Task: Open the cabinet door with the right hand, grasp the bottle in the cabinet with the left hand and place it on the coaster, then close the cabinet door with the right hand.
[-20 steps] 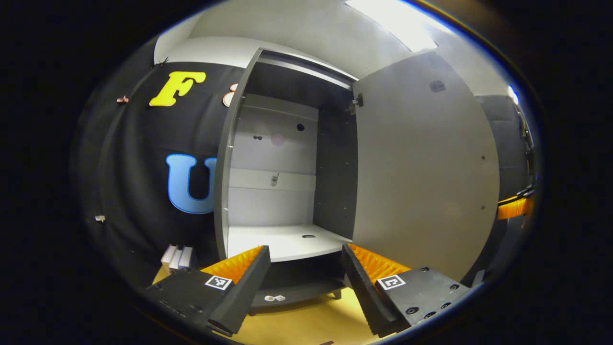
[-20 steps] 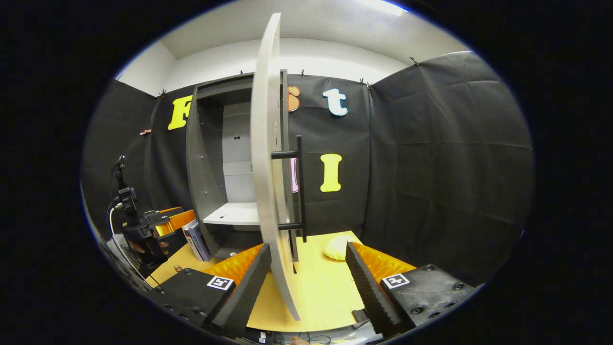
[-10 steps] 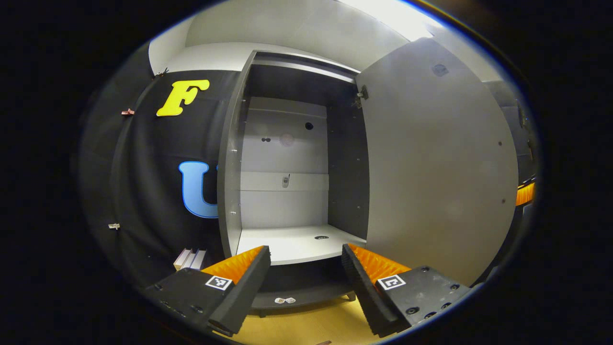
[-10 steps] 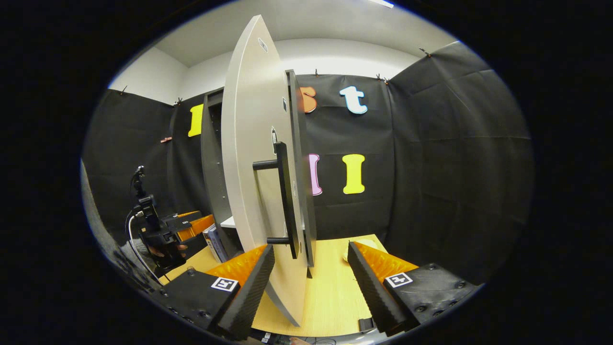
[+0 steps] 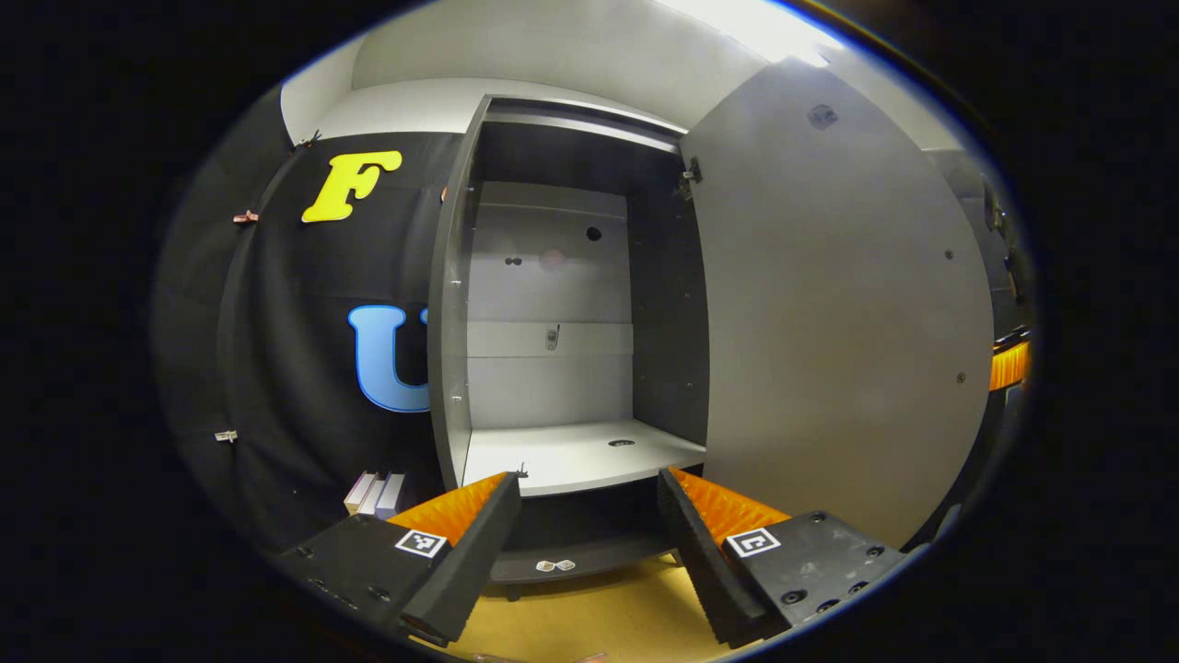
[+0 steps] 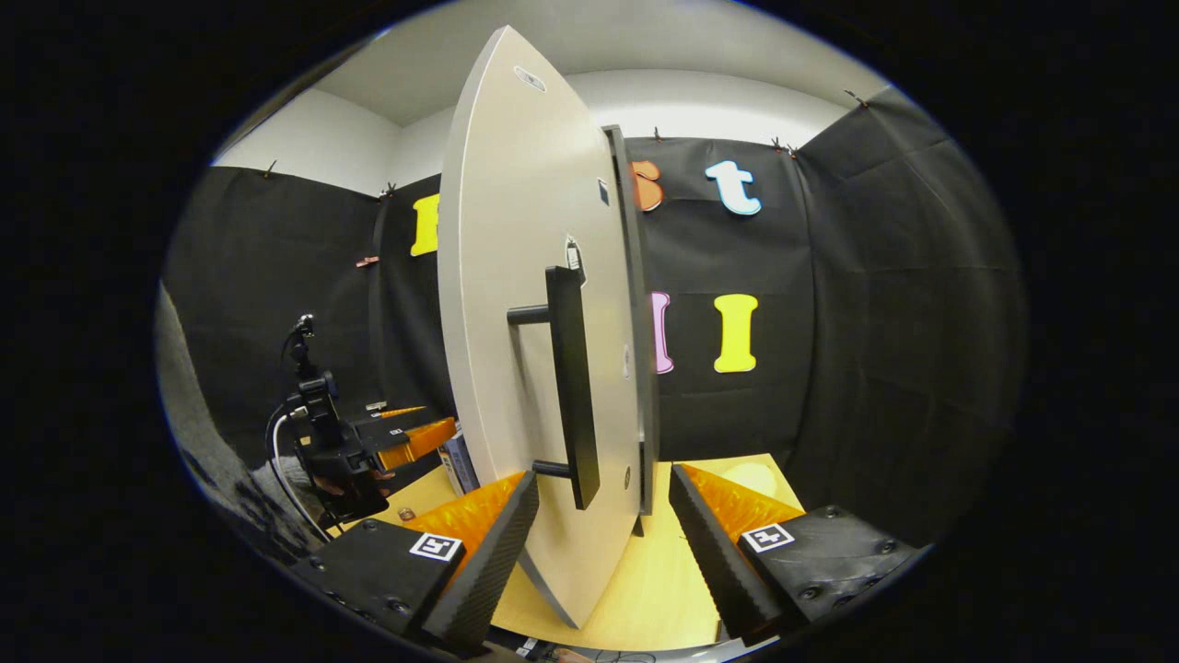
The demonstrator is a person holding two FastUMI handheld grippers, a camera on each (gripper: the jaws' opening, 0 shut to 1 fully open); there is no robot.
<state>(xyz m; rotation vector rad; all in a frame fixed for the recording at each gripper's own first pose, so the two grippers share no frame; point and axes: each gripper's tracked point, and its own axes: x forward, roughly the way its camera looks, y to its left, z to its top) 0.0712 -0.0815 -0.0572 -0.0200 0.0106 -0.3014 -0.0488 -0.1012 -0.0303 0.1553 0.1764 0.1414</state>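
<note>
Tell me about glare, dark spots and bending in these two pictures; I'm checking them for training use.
Left gripper view: a ceiling light blows out to white at the top; the cabinet is dim at its top and under the shelf. Both views: the fisheye lens bows the cabinet door into a curve. Right gripper view: light is even, and the door handle is sharp.
</note>
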